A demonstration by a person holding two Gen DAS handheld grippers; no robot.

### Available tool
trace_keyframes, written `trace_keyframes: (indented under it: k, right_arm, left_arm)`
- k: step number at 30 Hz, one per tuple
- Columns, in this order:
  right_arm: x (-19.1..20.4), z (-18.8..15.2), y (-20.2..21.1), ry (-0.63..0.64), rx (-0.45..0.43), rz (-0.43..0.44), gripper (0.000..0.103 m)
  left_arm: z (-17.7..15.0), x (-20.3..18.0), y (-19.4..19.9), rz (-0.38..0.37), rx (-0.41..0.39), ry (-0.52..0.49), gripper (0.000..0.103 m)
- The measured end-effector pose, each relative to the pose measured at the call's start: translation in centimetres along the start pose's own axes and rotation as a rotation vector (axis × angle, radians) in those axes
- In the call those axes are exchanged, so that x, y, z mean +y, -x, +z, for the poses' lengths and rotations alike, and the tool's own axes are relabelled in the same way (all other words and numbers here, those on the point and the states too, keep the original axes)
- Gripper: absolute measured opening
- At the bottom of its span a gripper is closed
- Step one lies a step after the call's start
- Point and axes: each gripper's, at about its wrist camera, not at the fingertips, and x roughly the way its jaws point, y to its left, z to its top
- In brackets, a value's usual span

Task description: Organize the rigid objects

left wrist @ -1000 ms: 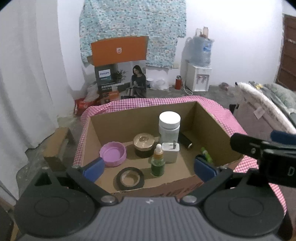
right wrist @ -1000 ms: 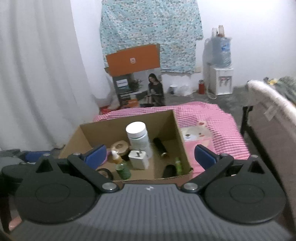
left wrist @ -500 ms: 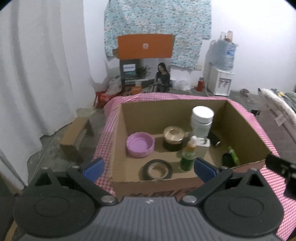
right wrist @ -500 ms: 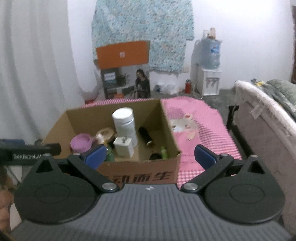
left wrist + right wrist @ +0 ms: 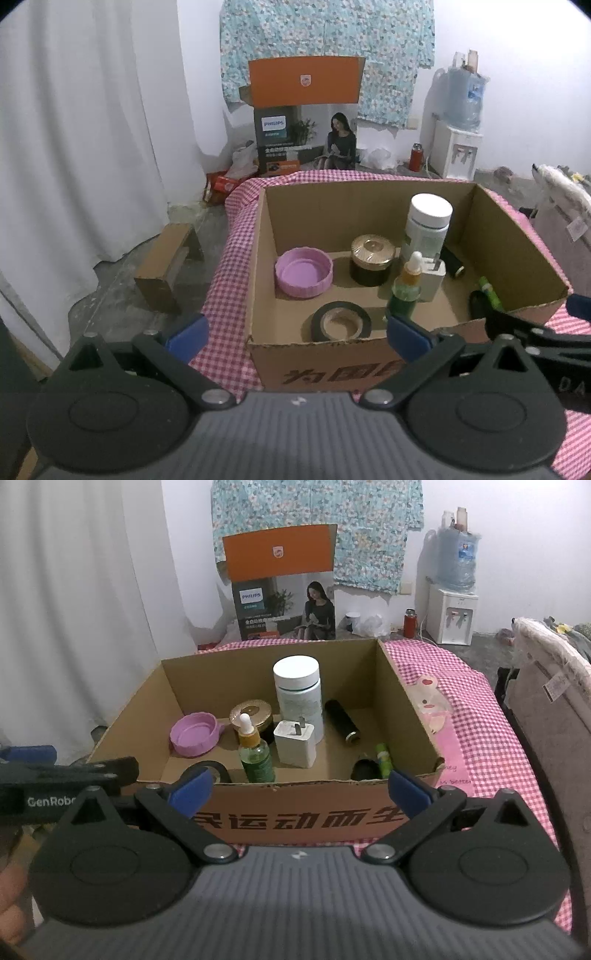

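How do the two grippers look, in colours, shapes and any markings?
Both grippers, left and right, look alike: a grey ribbed body, two round black discs, black link arms with silver pivots, and blue pads on the fingers. White lettering beginning "GenRob" marks the left gripper's side in the right wrist view.

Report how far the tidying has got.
Looks done: the cardboard box holds the white bottle, purple lid, gold-lidded jar, dropper bottle, charger and tape roll. In hand: nothing; left tongs and right tongs are open and empty. Left: nothing loose visible on the checkered cloth.
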Motion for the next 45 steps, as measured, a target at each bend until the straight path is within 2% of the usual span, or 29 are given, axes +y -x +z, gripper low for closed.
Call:
trace_keyframes:
  k: [7,45]
  right_arm:
    - [-0.21,-0.33,-0.04,0.012,0.015,-0.019,0.102]
    - [-0.25,0.50,0.74,0.050,0.002,-0.017,0.102]
  left_arm:
    - [-0.47,-0.01,-0.30,-0.009,0.024,0.002,0.103]
    - [-0.07,0.20,-0.05,-0.005,0.020,0.024,0.103]
